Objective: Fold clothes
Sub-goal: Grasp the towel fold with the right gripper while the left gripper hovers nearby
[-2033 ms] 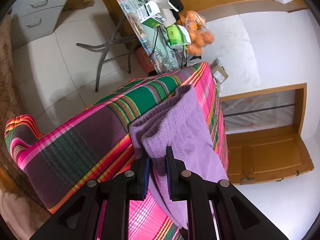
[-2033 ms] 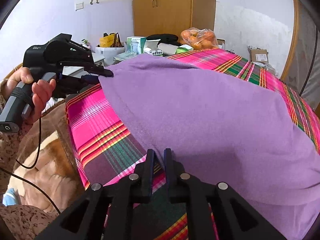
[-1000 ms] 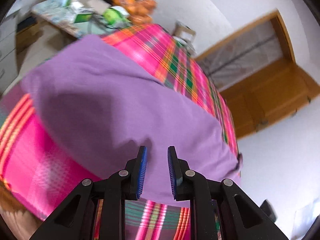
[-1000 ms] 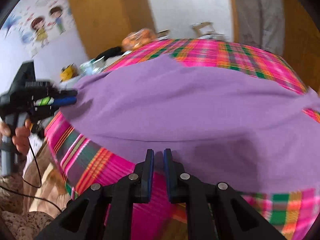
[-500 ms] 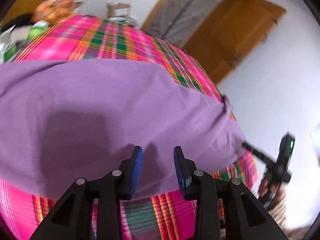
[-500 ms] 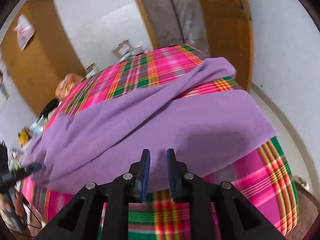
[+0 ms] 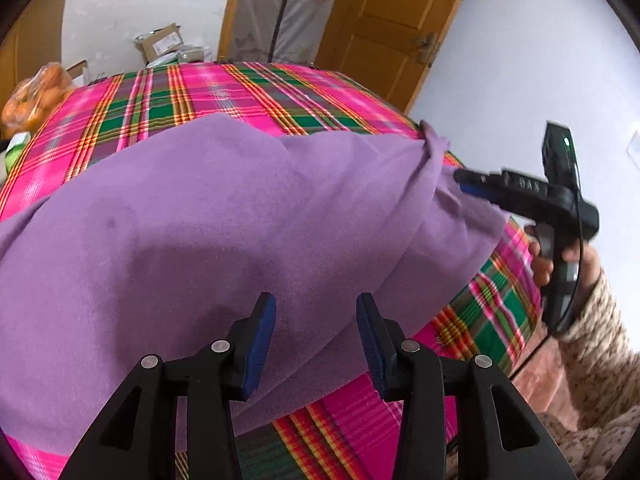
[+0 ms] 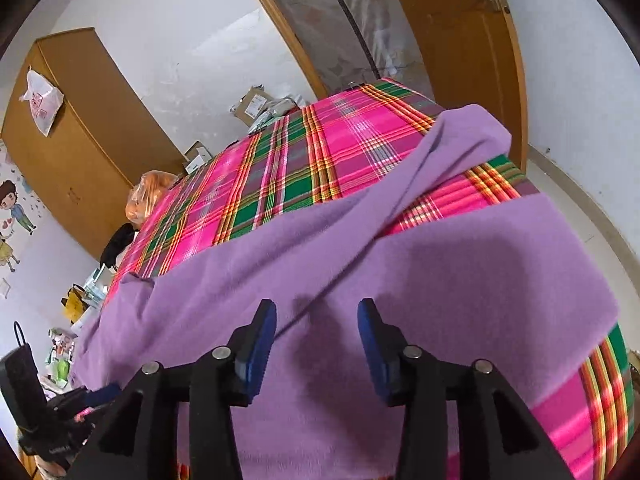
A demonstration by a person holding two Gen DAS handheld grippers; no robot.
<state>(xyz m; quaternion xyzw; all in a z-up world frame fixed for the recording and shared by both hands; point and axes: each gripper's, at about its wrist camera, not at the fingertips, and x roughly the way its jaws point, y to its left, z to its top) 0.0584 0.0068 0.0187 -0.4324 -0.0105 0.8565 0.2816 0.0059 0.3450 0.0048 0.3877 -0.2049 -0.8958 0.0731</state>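
Purple garment (image 7: 224, 216) spread over the plaid-covered bed (image 7: 256, 92), reaching the bed's near edge and running nearly from one side edge to the other. In the right wrist view, 1 long strip of the garment (image 8: 460, 140) extends diagonally toward the far right corner of the bed (image 8: 328, 160), with plaid cloth showing between the strip and the main body of fabric.

Left gripper (image 7: 316, 344): jaws spread wide apart above the garment near the bed's near edge, nothing between its 2 blue pads (image 7: 262, 340). Right gripper (image 8: 317, 344): jaws likewise spread wide, empty, poised over the fabric beside the bed's near edge.

In the left wrist view the right gripper (image 7: 464, 180) appears at the bed's right edge, its tip at a bunched fold of the garment, held by a hand (image 7: 560, 256) in a patterned sleeve (image 7: 592, 328). In the right wrist view the left gripper (image 8: 100, 394) appears at the bed's left edge, at the garment's border.

Background: bag of oranges (image 7: 34, 92) beyond the bed's far left corner, wooden door (image 7: 384, 28), wooden wardrobe (image 8: 80, 136), cardboard boxes (image 8: 256, 106) against the wall
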